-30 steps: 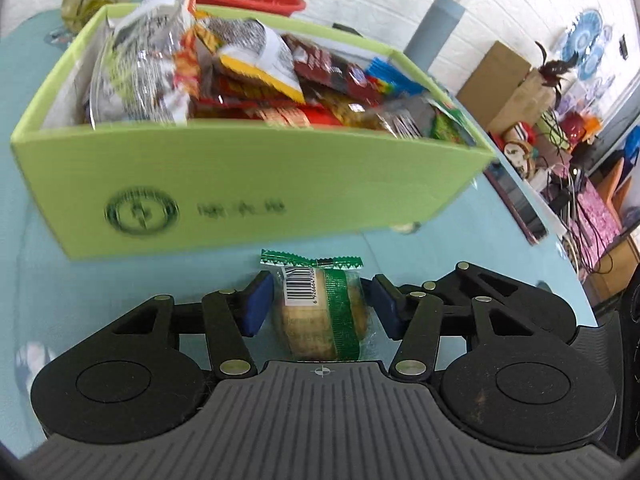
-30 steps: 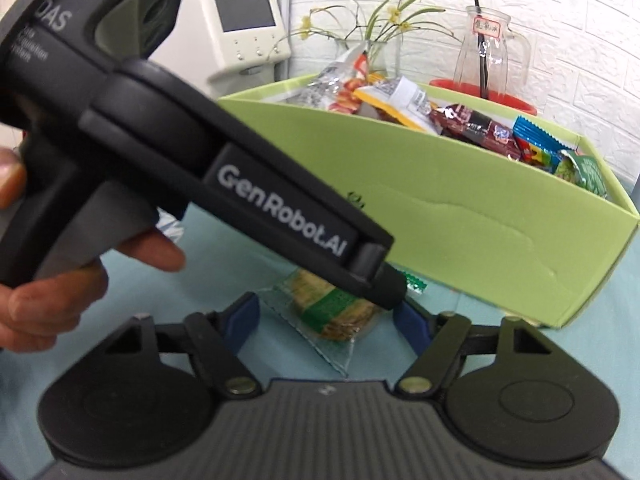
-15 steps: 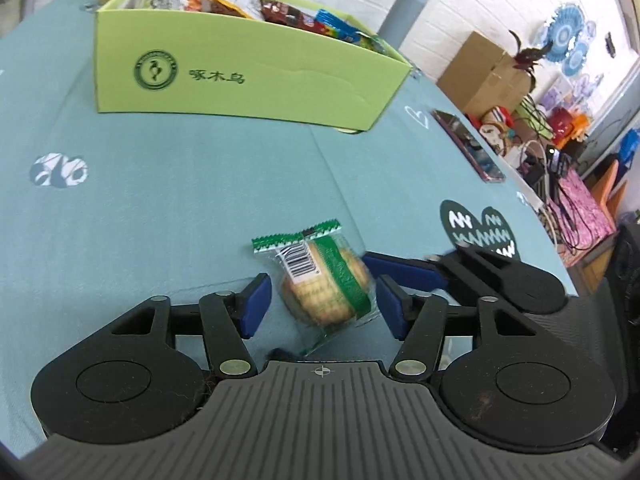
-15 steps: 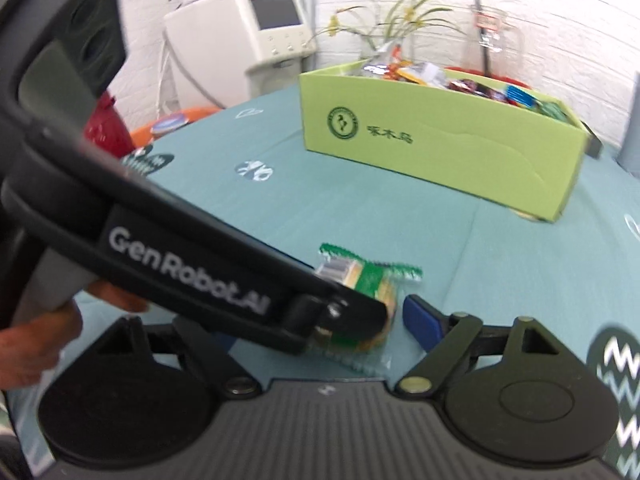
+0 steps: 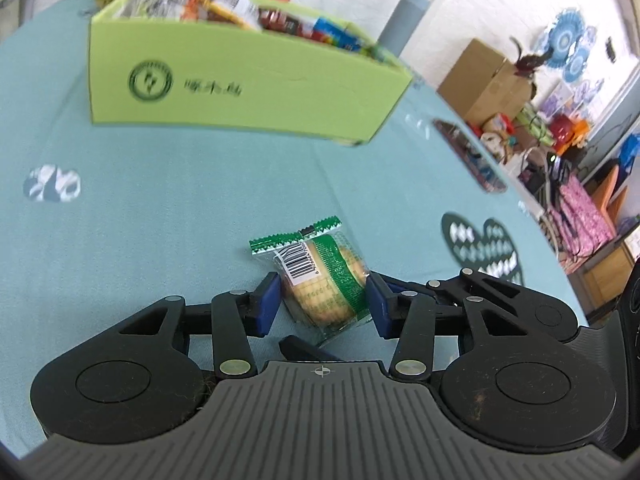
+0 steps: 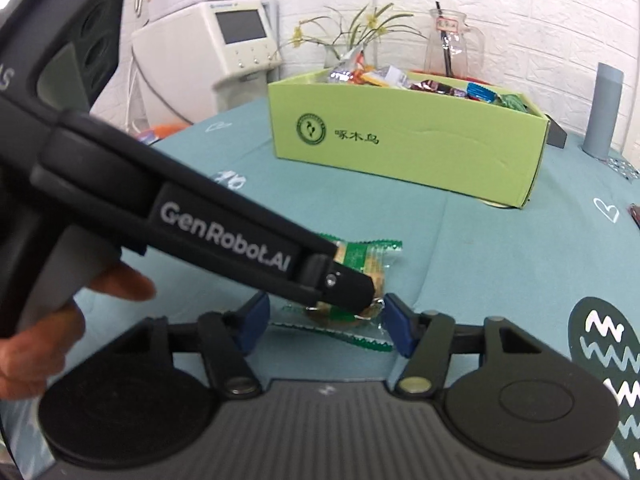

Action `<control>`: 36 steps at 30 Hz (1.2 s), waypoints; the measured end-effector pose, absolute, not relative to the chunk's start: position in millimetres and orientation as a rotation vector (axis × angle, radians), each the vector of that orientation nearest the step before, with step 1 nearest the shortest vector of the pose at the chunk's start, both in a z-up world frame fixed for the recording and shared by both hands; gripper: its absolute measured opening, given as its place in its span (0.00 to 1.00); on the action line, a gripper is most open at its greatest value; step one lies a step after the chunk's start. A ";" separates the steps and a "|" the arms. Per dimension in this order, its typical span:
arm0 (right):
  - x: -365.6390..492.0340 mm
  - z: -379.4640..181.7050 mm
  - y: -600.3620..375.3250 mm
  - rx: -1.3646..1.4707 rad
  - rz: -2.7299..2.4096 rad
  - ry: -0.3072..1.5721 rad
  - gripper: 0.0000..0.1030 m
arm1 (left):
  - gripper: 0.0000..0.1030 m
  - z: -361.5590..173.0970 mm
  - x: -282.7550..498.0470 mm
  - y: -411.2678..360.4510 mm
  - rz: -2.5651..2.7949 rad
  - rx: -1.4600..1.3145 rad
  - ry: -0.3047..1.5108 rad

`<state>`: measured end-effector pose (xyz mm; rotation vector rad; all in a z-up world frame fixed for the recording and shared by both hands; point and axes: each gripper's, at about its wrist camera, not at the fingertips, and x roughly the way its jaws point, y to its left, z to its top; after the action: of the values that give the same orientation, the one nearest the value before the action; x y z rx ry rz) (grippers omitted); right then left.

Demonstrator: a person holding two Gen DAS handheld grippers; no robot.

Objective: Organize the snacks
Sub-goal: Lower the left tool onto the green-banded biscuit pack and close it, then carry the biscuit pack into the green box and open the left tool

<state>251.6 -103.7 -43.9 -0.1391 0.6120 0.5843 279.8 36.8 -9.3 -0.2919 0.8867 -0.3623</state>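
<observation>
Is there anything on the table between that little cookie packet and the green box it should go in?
Nothing visible: bare teal tablecloth lies between the cookie packet and the green box, which is already nearly full.

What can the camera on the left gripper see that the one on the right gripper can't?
Only the left wrist view shows the barcode on the cracker packet and the cluttered room corner with a brown cardboard box. Only the right wrist view shows a person's hand gripping the left gripper's handle, a white machine with a screen, a glass jug and flowers. Both show the packet between closing blue pads, the green snack box and the teal tablecloth.
</observation>
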 end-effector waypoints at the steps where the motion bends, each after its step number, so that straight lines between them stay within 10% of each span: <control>1: 253.4 -39.5 -104.3 -0.140 0.584 0.601 0.60 | 0.26 -3.5 281.6 37.1 -0.362 -0.296 0.874; 12: 338.4 41.1 -99.8 -0.169 0.536 0.334 0.61 | 0.27 93.5 368.4 41.1 -0.356 -0.285 0.635; 22: 440.4 33.8 -83.0 -0.165 0.587 0.374 0.61 | 0.28 76.5 458.1 58.9 -0.285 -0.269 0.648; 27: 447.5 21.6 -75.8 -0.165 0.614 0.413 0.68 | 0.64 76.1 456.3 76.8 -0.261 -0.295 0.591; 36: 442.7 37.2 -107.2 -0.118 0.515 0.334 0.91 | 0.67 92.9 445.4 94.7 -0.216 -0.350 0.537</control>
<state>442.7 -107.2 37.2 -0.1181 0.3336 0.5149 445.4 94.7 92.9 -0.3498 0.5375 -0.2157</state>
